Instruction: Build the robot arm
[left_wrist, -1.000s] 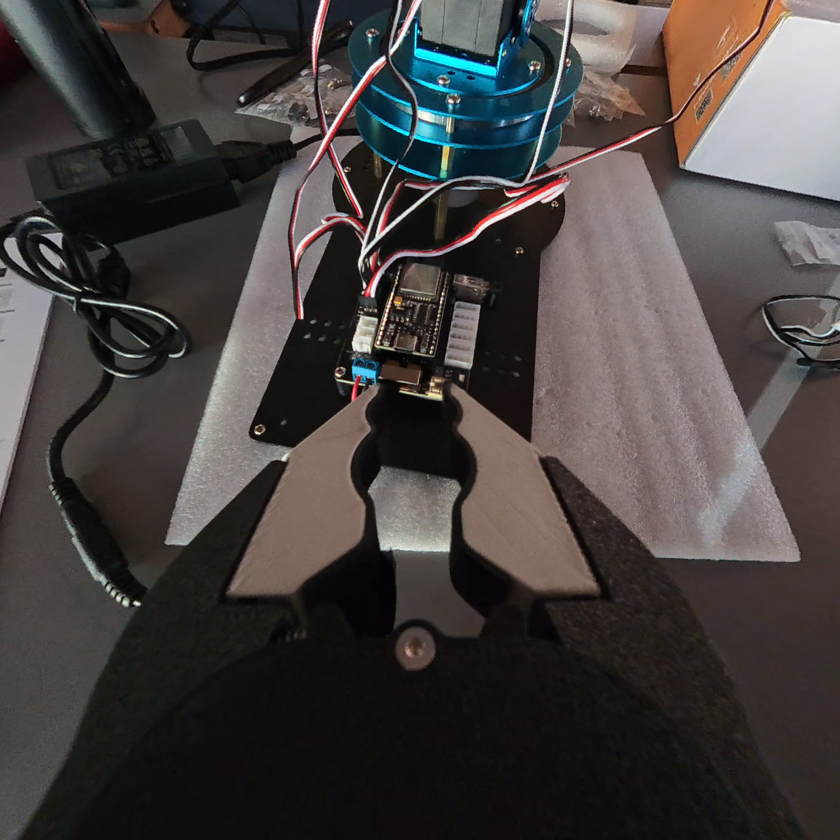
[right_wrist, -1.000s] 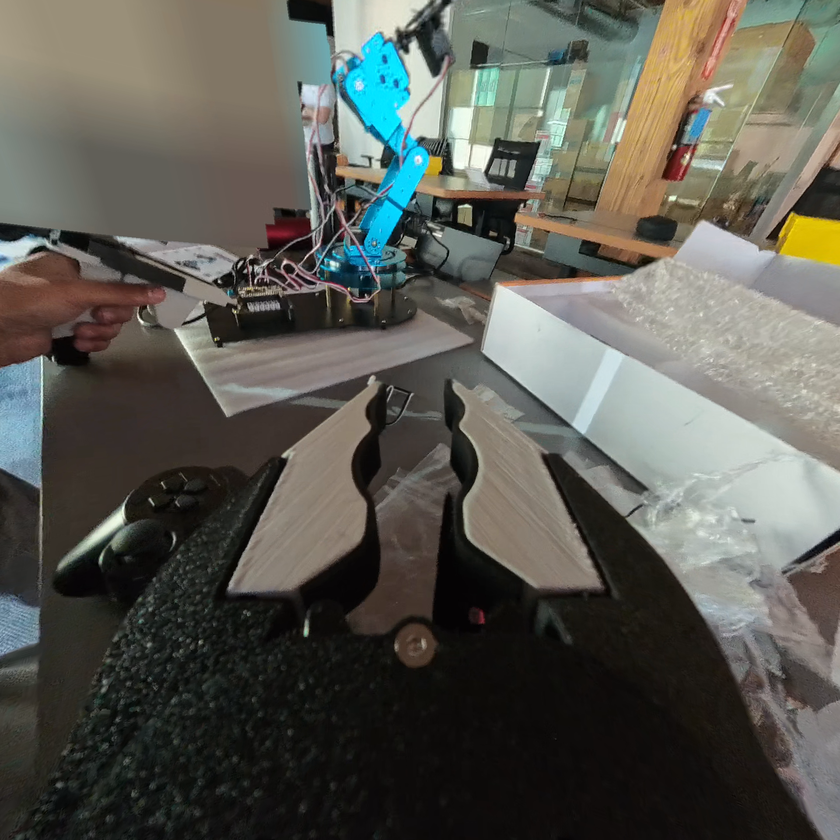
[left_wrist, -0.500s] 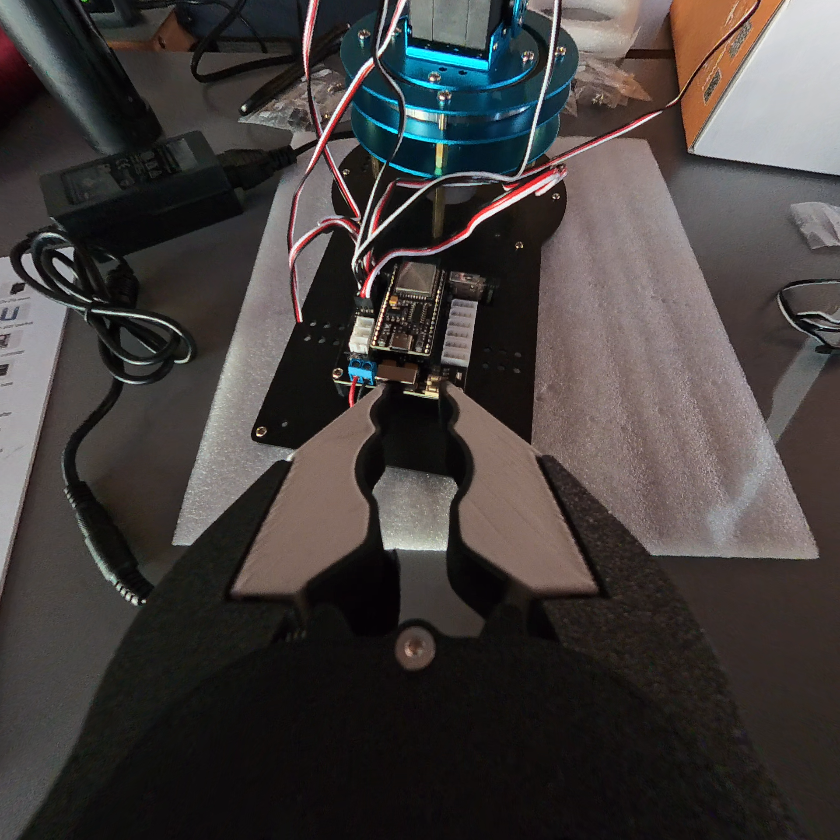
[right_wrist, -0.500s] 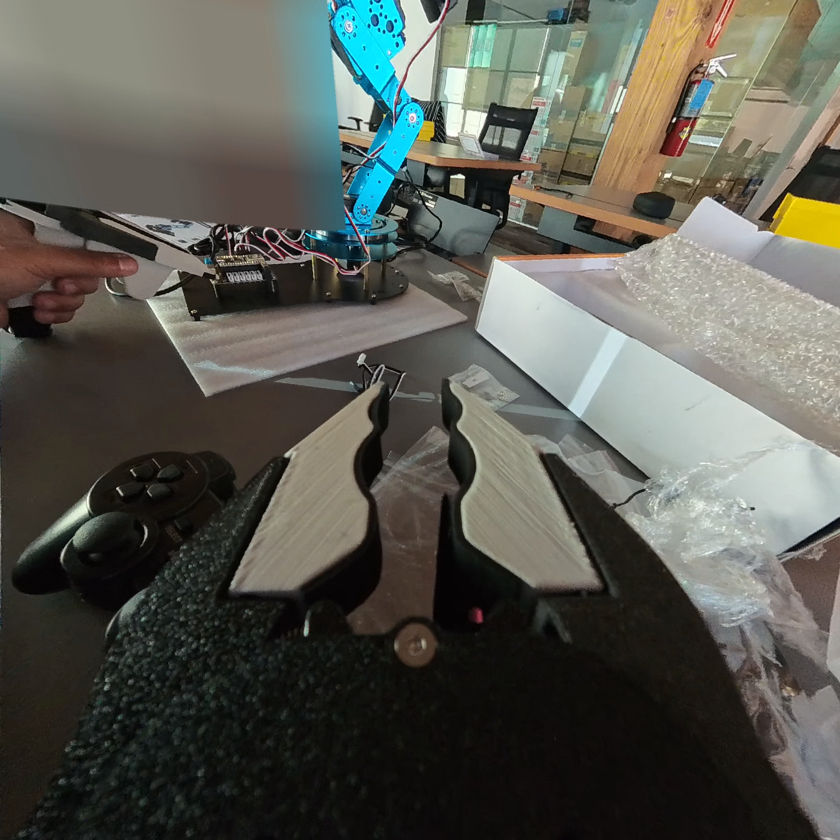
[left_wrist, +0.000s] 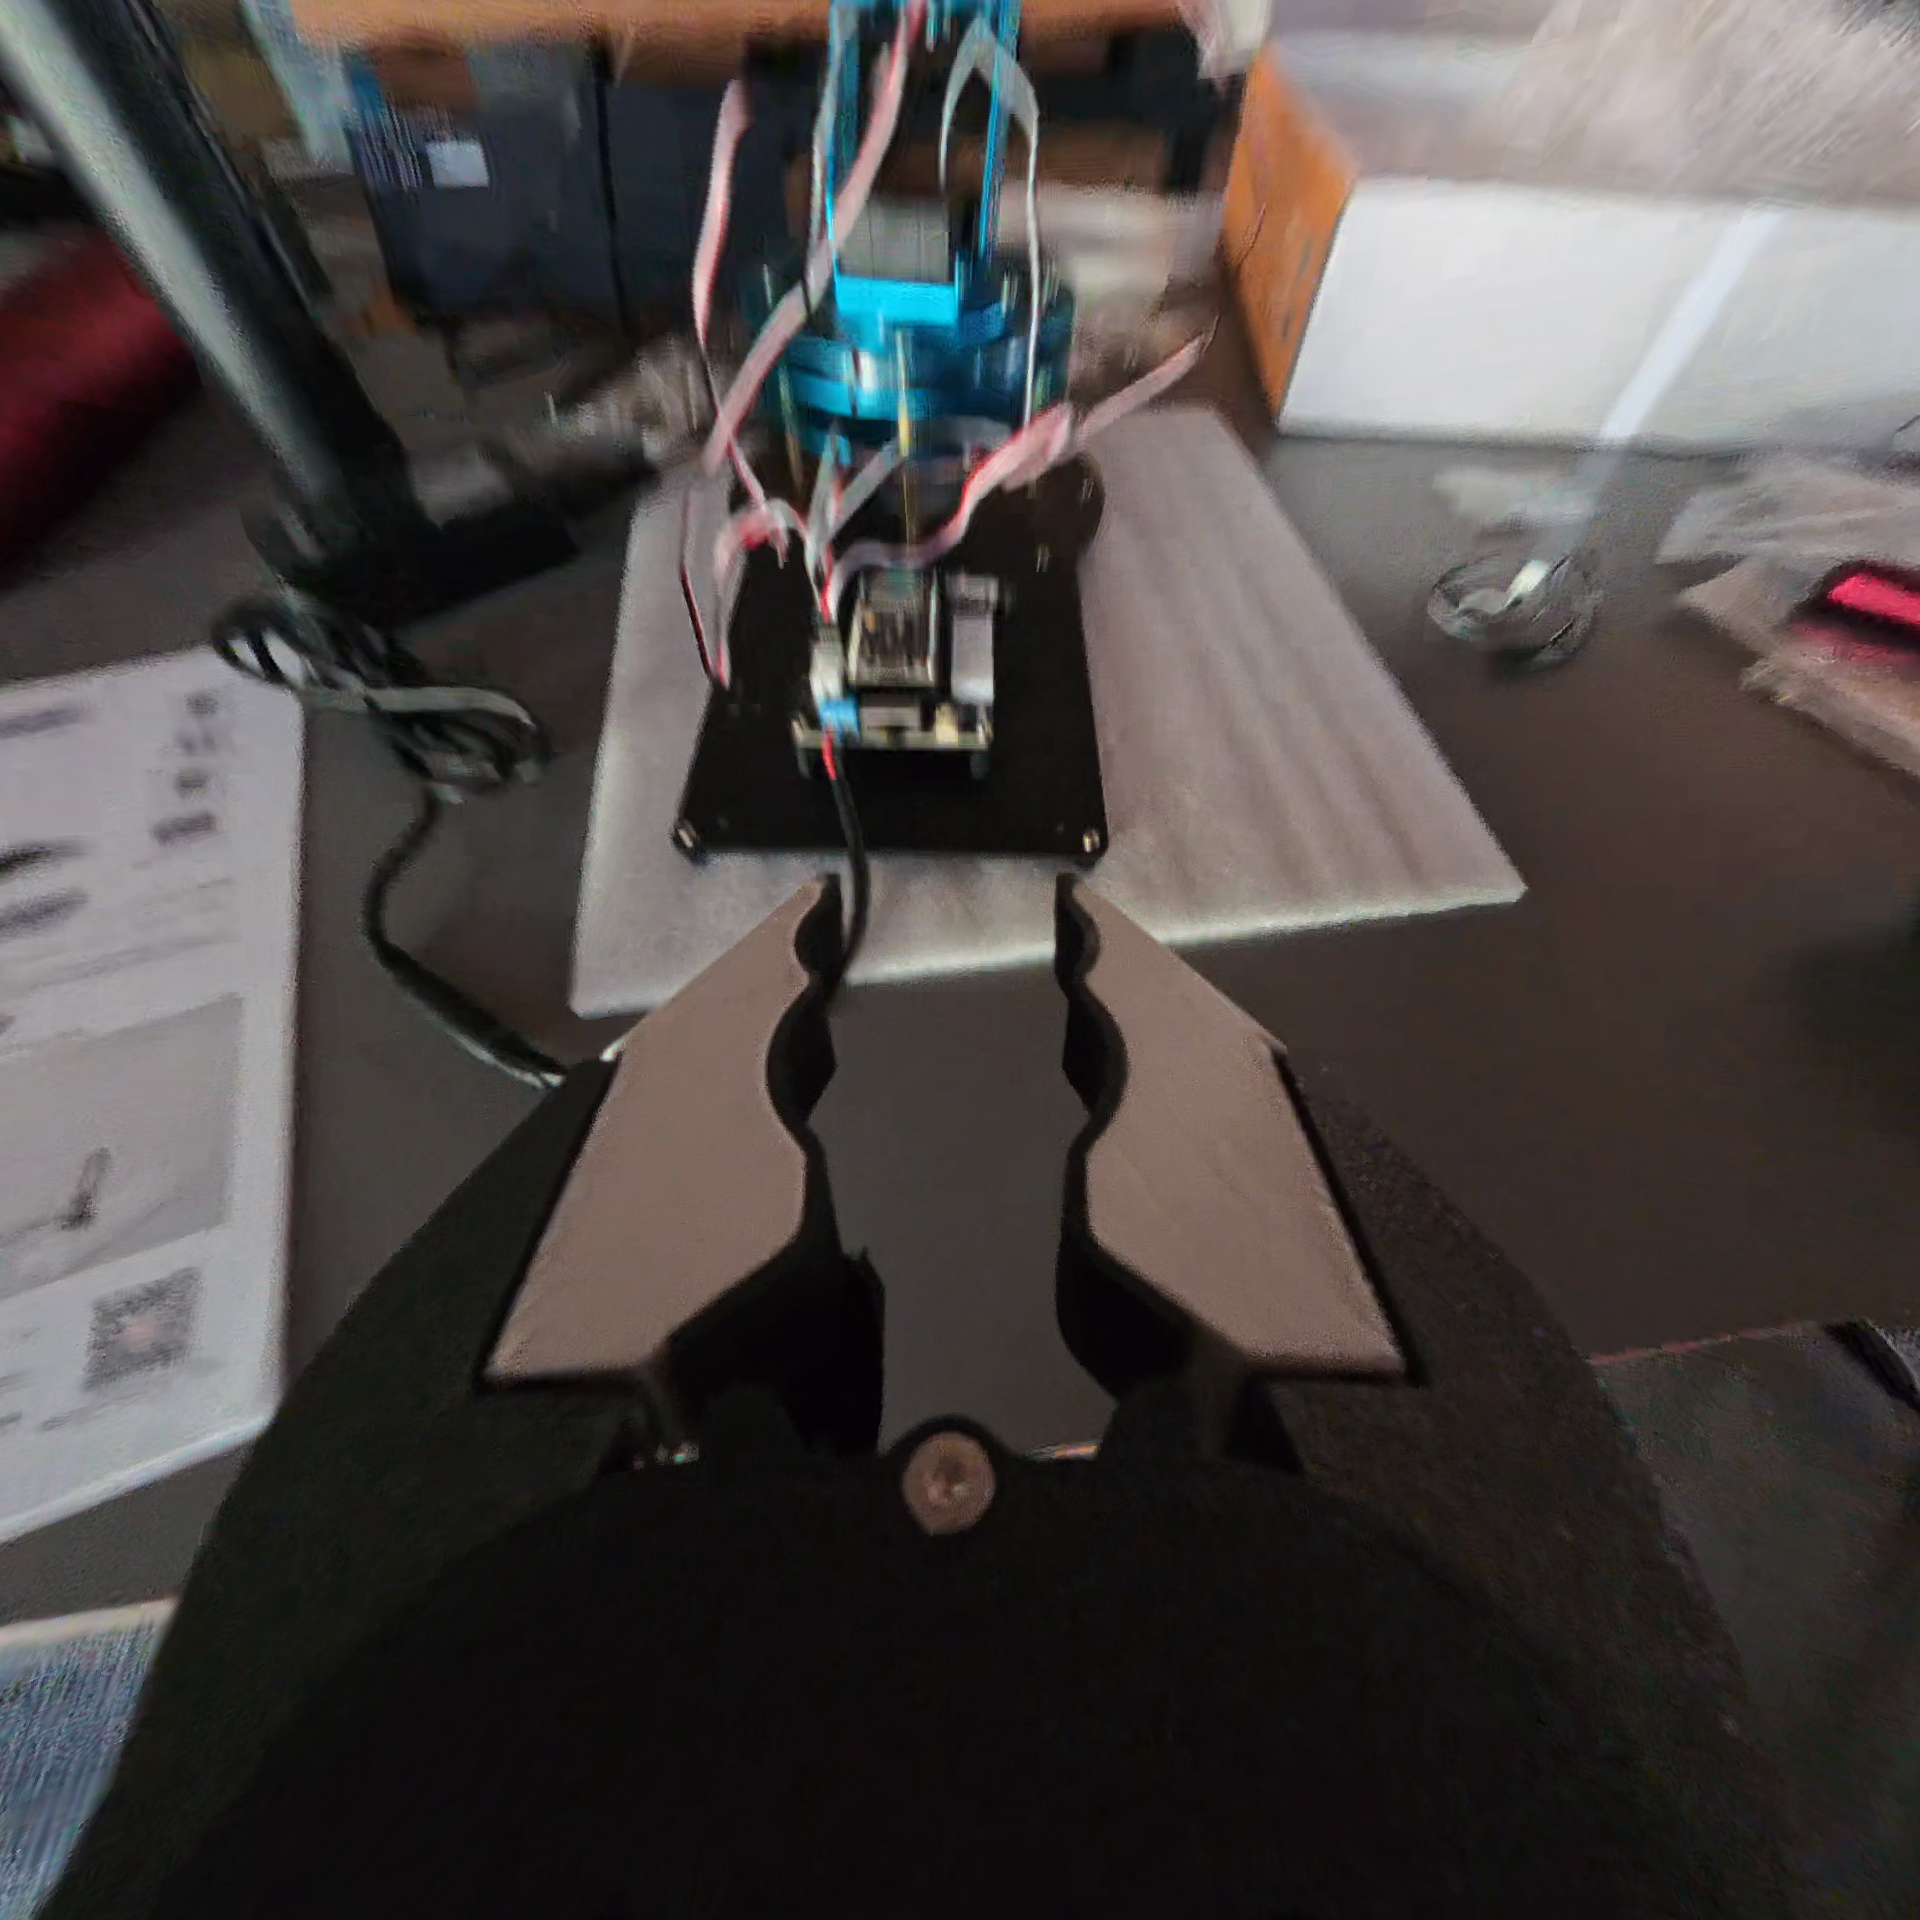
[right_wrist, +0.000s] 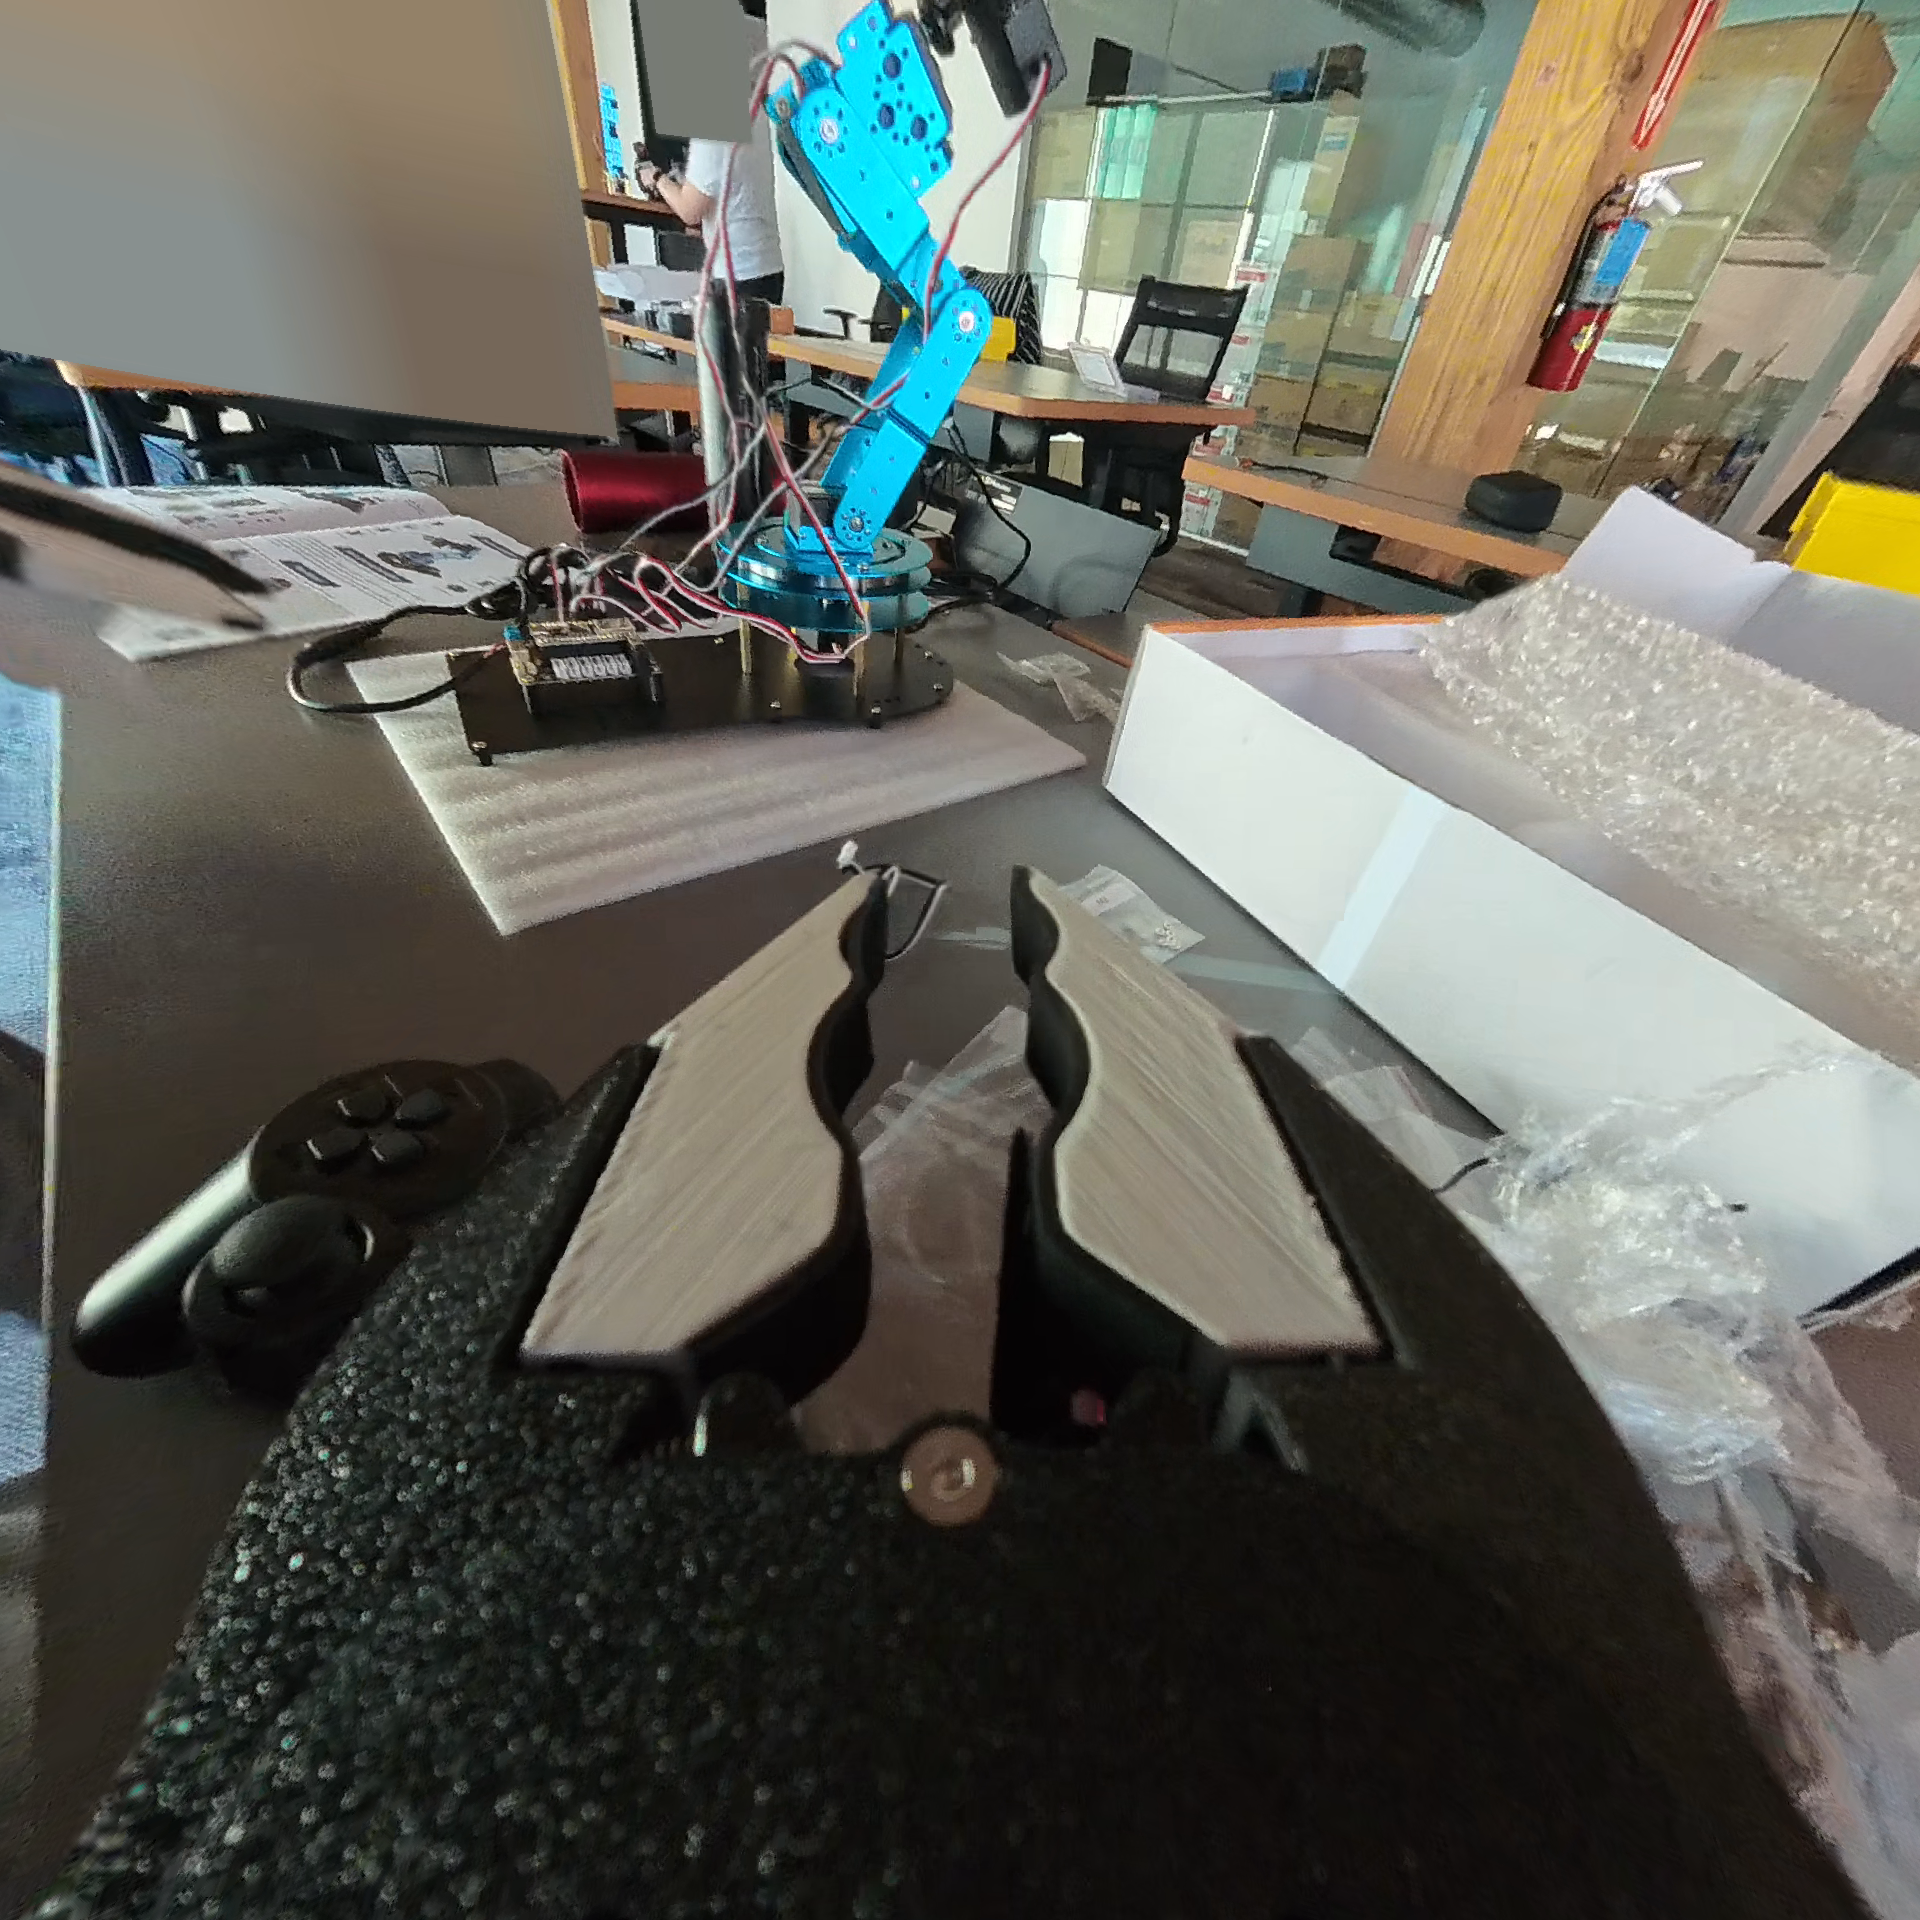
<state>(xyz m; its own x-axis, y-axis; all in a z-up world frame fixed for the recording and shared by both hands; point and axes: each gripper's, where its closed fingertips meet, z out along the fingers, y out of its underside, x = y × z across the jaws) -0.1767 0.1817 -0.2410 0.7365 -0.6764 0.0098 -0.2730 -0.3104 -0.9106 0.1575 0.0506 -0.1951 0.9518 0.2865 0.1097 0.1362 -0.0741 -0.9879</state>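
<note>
In the blurred left wrist view, my left gripper (left_wrist: 948, 904) is open and empty, just short of the white foam sheet (left_wrist: 1247, 727). On the sheet stands a black baseplate (left_wrist: 904, 810) with a control board (left_wrist: 894, 686) and a blue robot arm (left_wrist: 904, 353). A thin black lead (left_wrist: 854, 862) runs from the board and goes behind my left finger. My right gripper (right_wrist: 948, 904) is slightly open and empty, low over clear plastic bags (right_wrist: 935, 1122). It points at the blue robot arm (right_wrist: 894, 312) and its board (right_wrist: 582, 665).
A black gamepad (right_wrist: 312, 1195) lies left of my right gripper. An open white box (right_wrist: 1455, 883) with bubble wrap (right_wrist: 1714, 727) stands to the right. Crumpled plastic (right_wrist: 1621, 1299) lies in front of it. A printed manual (left_wrist: 125, 1039) and a coiled black power cable (left_wrist: 416, 707) lie to the left. About 35 centimetres separates my left fingertips from my right.
My left gripper has pulled back from the control board to the near edge of the foam sheet, and its jaws have opened wider. My right gripper has stayed low over the bags and turned slightly.
</note>
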